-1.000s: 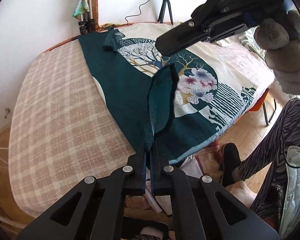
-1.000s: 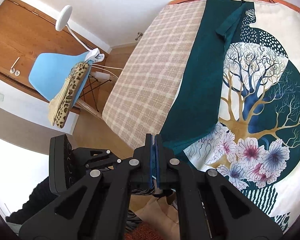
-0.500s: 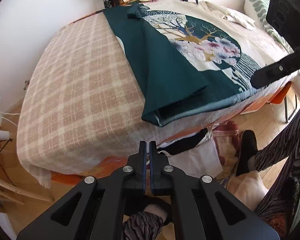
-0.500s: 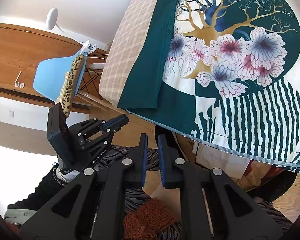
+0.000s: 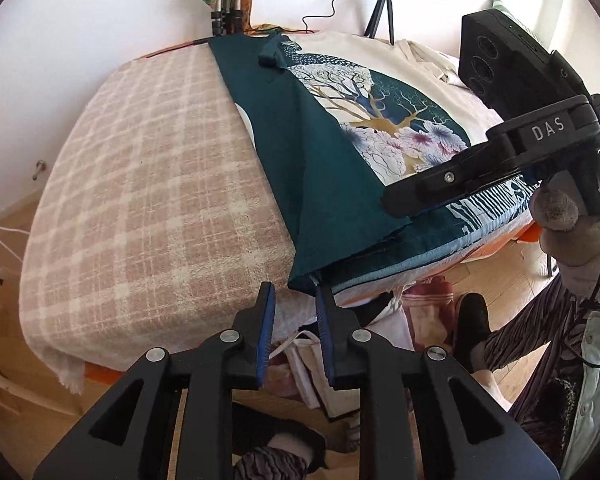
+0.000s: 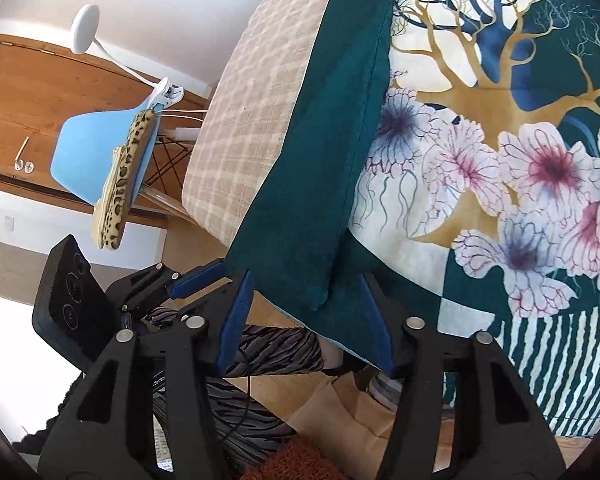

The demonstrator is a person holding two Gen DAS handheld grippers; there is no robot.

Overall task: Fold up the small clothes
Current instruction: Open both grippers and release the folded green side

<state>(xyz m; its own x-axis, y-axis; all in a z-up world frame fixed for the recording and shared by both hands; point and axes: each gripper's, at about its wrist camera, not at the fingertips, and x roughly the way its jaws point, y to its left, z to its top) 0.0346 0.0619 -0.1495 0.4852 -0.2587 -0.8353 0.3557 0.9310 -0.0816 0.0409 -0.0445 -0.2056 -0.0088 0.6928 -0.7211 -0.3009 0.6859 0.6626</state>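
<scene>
A dark teal garment (image 5: pixel 324 168) lies folded lengthwise on the bed, over a printed cloth (image 5: pixel 404 120) with a tree and flowers. Its near corner hangs at the bed's front edge. My left gripper (image 5: pixel 294 300) is open and empty, just in front of that corner. My right gripper (image 6: pixel 306 308) is open and empty, its jaws either side of the garment's (image 6: pixel 312 184) near right corner. In the left wrist view the right gripper's finger (image 5: pixel 452 184) rests over the garment's right edge.
A pink checked blanket (image 5: pixel 152 184) covers the left of the bed. A tripod (image 5: pixel 384 4) and poles (image 5: pixel 226 12) stand behind. A blue chair (image 6: pixel 96 160) with a leopard cushion stands off to the left. The person's legs and bags are below the bed edge.
Both grippers have let go of the teal garment and opened. The fold now lies flat on the bed. Both grippers have come back close to the near corners.
</scene>
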